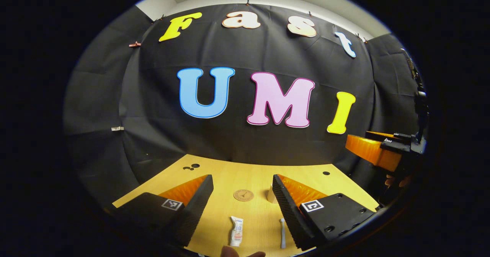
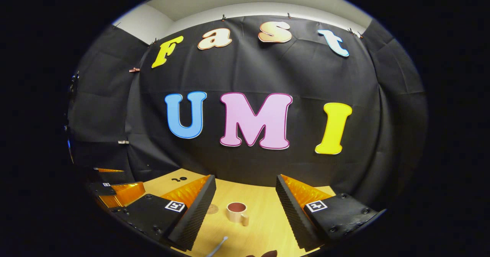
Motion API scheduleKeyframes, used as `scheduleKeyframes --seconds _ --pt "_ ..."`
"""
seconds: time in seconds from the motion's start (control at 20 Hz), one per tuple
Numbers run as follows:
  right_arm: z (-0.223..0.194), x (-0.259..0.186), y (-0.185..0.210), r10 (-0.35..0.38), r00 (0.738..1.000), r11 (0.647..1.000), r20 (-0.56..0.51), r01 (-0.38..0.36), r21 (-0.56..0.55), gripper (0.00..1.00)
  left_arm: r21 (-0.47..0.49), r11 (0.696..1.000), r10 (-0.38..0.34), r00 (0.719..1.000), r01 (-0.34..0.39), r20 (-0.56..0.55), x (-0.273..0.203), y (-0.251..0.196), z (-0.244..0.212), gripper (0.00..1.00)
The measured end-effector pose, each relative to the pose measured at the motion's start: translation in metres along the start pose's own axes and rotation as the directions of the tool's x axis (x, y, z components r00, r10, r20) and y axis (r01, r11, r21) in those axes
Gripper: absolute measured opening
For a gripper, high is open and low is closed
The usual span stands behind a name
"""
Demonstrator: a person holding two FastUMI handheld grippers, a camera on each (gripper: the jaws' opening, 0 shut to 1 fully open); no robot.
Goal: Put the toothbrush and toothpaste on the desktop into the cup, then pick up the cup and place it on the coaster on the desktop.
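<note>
in the left gripper view the left tongs (image 1: pixel 242 205) stand wide apart above the wooden table (image 1: pixel 252 173), holding nothing. nearest, between the two fingers, the toothpaste (image 1: pixel 236 231) lies flat on the table with its length running near to far. just to its right the toothbrush (image 1: pixel 283 233) lies close beside the inner edge of the right finger, also running near to far; whether it touches that finger cannot be told. farther off, about midway between the fingers, the round coaster (image 1: pixel 243 195) sits flat on the table. right of the coaster the cup (image 1: pixel 271 196) stands partly hidden behind the right finger. at the far right the other gripper's body hangs over the table's edge, with part of a hand under it.

in the right gripper view the right tongs (image 2: pixel 245 207) are likewise wide apart and hold nothing. near the bottom the toothbrush (image 2: pixel 218 246) lies slanted on the table (image 2: pixel 264 226). beyond it the cup (image 2: pixel 237 212) stands upright, its handle turned toward the near right. the coaster (image 2: pixel 211 209) lies just left of the cup, partly behind the left finger. at the far left the left tongs (image 2: pixel 115 190) show over the table.
</note>
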State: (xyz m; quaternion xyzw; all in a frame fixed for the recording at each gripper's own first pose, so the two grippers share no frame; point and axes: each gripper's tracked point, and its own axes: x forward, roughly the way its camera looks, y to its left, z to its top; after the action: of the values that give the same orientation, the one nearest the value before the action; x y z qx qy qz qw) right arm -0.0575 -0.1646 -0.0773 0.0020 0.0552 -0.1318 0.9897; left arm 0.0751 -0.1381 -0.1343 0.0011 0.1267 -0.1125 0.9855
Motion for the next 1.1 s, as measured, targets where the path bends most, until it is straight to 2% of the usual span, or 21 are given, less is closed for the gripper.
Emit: scheduleKeyframes --seconds 0.3,1.1 --pt "-0.015 0.024 0.003 0.008 0.998 1.0 -0.06 -0.007 0.003 0.97 0.027 0.999 0.041 0.997 -0.043 0.061 0.003 0.008 0.021 0.96" --pt "-0.022 0.028 0.024 -0.01 0.996 1.0 -0.084 0.01 0.008 0.97 0.032 0.999 0.007 0.999 -0.008 0.044 -0.002 0.009 0.014 0.96"
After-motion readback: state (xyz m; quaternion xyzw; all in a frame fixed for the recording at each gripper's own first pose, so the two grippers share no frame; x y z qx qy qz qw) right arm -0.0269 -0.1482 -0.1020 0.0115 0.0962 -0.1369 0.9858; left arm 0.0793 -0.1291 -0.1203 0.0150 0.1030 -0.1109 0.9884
